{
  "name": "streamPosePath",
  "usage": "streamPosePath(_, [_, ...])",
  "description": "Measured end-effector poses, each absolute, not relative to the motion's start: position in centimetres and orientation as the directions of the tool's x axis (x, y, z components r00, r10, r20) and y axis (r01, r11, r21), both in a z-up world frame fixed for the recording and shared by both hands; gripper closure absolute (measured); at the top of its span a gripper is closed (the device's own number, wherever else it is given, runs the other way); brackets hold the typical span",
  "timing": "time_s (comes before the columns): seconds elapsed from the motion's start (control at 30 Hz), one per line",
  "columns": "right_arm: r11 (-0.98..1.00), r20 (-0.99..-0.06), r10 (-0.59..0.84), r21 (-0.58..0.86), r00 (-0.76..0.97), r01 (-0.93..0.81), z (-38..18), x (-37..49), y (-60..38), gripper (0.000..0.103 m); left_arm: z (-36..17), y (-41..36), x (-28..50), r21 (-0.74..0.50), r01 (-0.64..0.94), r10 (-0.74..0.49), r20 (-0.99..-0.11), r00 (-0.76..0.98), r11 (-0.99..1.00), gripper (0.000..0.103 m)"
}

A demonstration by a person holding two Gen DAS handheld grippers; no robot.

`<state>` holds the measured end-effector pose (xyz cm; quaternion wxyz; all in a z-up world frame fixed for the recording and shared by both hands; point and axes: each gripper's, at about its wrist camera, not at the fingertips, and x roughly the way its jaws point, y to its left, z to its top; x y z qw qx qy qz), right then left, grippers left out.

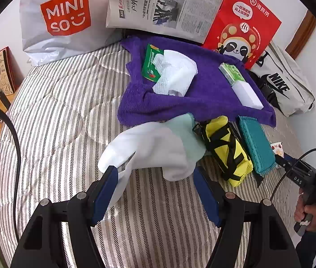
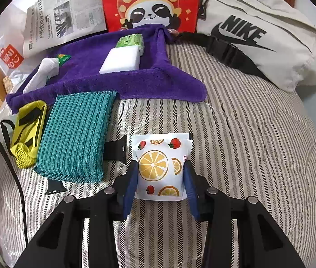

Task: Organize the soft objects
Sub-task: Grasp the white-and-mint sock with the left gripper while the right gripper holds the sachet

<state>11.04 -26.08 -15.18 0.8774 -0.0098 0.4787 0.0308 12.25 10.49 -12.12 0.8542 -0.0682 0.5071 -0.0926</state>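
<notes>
Holding the fruit-print packet between my right gripper fingers, I have it pinched across its short width, its long axis running straight ahead toward the purple towel. It sits just over the striped bedspread, right of the teal cloth. My left gripper is spread wide, one finger touching the white sock (not clamped). The towel, already carrying a white sponge, lies ahead and slightly left, so the right hand is the nearer one.
</notes>
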Motion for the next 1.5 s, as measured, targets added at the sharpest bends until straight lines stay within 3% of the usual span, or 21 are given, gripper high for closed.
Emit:
streamPosePath(0.3, [0.995, -0.844, 0.101, 0.077, 0.527, -0.067, -14.9, 10.6, -26.6, 0.070, -11.9, 10.9, 11.9, -0.205, 0.087, -0.221, -0.850, 0.478, 0.975, 0.035])
streamPosePath(0.77, [0.991, -0.837, 0.137, 0.114, 0.529, -0.077, -14.0, 10.7, -27.2, 0.071, -11.9, 9.7, 12.7, -0.223, 0.137, -0.262, -0.838, 0.478, 0.965, 0.035])
streamPosePath(0.87, [0.990, -0.836, 0.144, 0.120, 0.530, -0.079, -14.0, 10.9, -27.2, 0.070, -12.2, 8.9, 14.0, -0.193, 0.151, -0.242, -0.845, 0.477, 0.970, 0.030])
streamPosePath(1.17, [0.990, -0.829, 0.138, 0.137, 0.542, -0.042, -13.8, 11.0, -28.5, 0.070, -14.9, 6.5, 16.4, -0.075, 0.163, -0.142, -0.878, 0.458, 0.984, 0.030])
streamPosePath(1.23, [0.989, -0.830, 0.137, 0.141, 0.541, -0.034, -13.8, 11.1, -28.7, 0.070, -14.9, 6.6, 16.2, -0.080, 0.165, -0.151, -0.863, 0.483, 0.983, 0.036])
streamPosePath(1.37, [0.989, -0.831, 0.141, 0.144, 0.538, -0.036, -14.0, 11.0, -28.5, 0.070, -14.9, 7.3, 15.6, -0.118, 0.153, -0.180, -0.845, 0.503, 0.981, 0.063])
streamPosePath(1.5, [0.988, -0.831, 0.147, 0.145, 0.536, -0.047, -14.0, 10.8, -28.0, 0.070, -14.6, 7.9, 14.8, -0.174, 0.159, -0.231, -0.834, 0.501, 0.972, 0.069])
